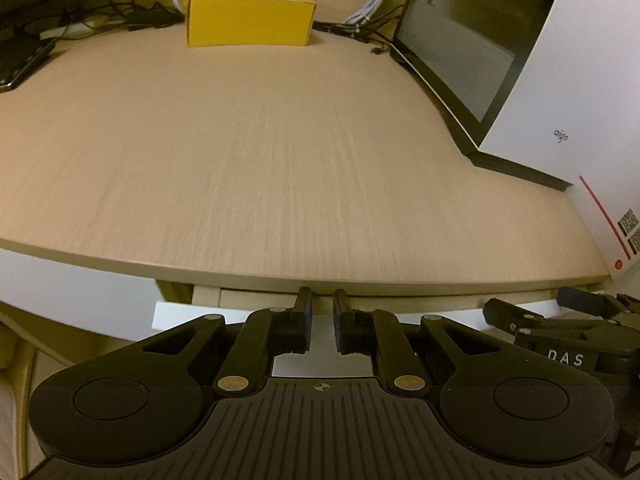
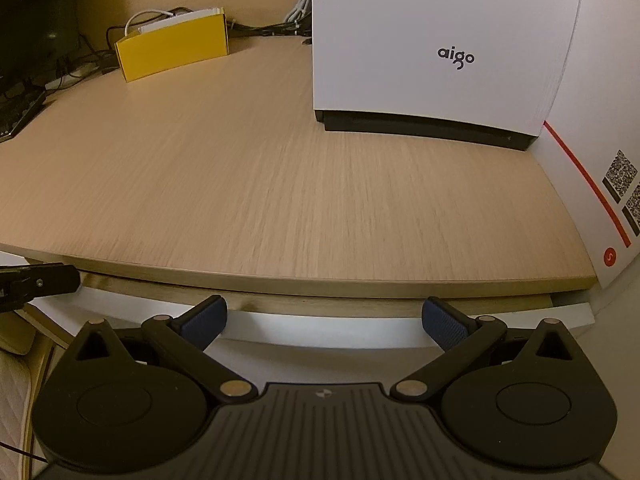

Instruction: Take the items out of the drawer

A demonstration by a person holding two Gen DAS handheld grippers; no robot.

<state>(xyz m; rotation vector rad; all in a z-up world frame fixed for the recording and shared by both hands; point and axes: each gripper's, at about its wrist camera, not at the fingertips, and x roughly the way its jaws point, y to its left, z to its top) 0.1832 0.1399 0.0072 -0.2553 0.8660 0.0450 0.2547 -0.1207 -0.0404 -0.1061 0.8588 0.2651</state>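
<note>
Drawer (image 1: 192,312): white front panel, sits directly under the near edge of the light wood counter (image 1: 280,160). Pulled out only slightly; a narrow strip of its top edge and light wood sides shows below the counter lip. In the right wrist view the same white front (image 2: 320,326) runs level, left to right. Contents not visible.

The white box (image 2: 440,40) reads "aigo" (QR codes on its side), and the right gripper (image 1: 568,358) reads "DAS".
</note>
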